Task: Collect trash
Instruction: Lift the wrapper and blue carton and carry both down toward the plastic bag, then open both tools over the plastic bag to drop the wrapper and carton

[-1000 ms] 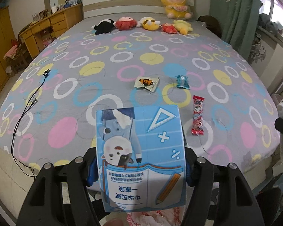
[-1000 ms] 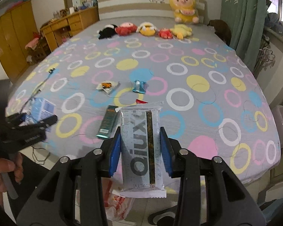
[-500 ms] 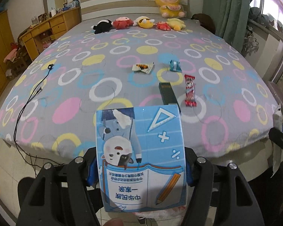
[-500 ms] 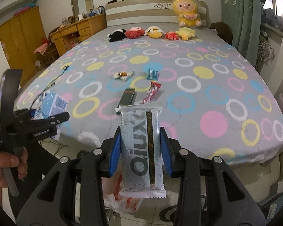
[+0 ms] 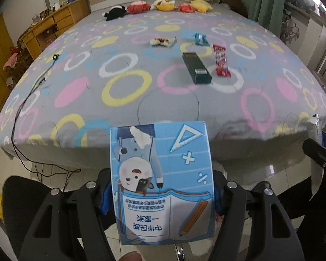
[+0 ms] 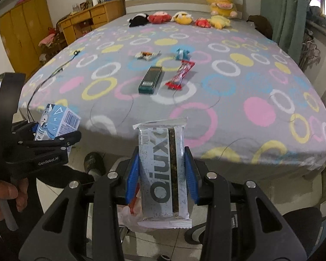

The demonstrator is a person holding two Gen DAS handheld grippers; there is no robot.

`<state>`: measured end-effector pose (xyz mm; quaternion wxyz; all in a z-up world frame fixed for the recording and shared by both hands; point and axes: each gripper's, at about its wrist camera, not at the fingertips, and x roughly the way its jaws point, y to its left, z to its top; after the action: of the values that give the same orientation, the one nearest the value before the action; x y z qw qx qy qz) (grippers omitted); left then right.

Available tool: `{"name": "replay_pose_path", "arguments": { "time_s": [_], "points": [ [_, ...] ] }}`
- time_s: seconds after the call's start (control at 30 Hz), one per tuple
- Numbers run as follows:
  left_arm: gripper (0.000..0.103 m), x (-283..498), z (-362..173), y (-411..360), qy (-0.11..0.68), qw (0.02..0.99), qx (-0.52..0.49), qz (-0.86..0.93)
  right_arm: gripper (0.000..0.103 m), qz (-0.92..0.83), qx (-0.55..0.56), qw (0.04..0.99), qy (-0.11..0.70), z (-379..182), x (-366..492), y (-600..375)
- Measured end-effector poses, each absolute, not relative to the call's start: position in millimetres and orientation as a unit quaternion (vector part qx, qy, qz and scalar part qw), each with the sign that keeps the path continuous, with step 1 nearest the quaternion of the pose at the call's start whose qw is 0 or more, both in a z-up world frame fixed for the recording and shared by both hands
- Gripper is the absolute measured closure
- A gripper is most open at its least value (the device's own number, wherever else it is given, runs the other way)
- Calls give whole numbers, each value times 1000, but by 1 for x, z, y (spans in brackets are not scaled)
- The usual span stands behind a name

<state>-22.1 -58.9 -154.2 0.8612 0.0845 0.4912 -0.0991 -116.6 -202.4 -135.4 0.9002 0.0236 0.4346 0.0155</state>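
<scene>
My left gripper (image 5: pixel 160 195) is shut on a blue cartoon carton (image 5: pixel 160 180), held over the floor just off the foot of the bed. In the right wrist view that carton (image 6: pixel 58 124) shows at the left in the left gripper (image 6: pixel 52 139). My right gripper (image 6: pixel 162 174) is shut on a white speckled snack wrapper (image 6: pixel 163 174), with a thin plastic bag (image 6: pixel 130 217) on the floor below it. On the bed lie a dark box (image 5: pixel 196 67), a red wrapper (image 5: pixel 221 62), a teal wrapper (image 5: pixel 200 38) and a white-orange wrapper (image 5: pixel 162 41).
The ring-patterned bed (image 5: pixel 123 82) fills the middle of both views, with plush toys (image 5: pixel 160 4) along the headboard. A black cable (image 5: pixel 32 87) runs down the bed's left side. Wooden drawers (image 5: pixel 52 28) stand at the left, a green curtain (image 5: pixel 265 2) at the right.
Both grippers have pulled back from the bed and sunk toward the floor, each still gripping its item. The bed's foot edge and the floor tiles have come into view.
</scene>
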Motion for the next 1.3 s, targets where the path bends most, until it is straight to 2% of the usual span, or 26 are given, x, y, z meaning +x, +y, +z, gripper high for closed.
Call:
{"name": "replay_pose_path", "arguments": {
  "time_s": [1.3],
  "points": [
    [38, -3, -320, -57, 648, 753, 78, -77, 65, 51, 24, 812, 581, -292, -68, -163]
  ]
}}
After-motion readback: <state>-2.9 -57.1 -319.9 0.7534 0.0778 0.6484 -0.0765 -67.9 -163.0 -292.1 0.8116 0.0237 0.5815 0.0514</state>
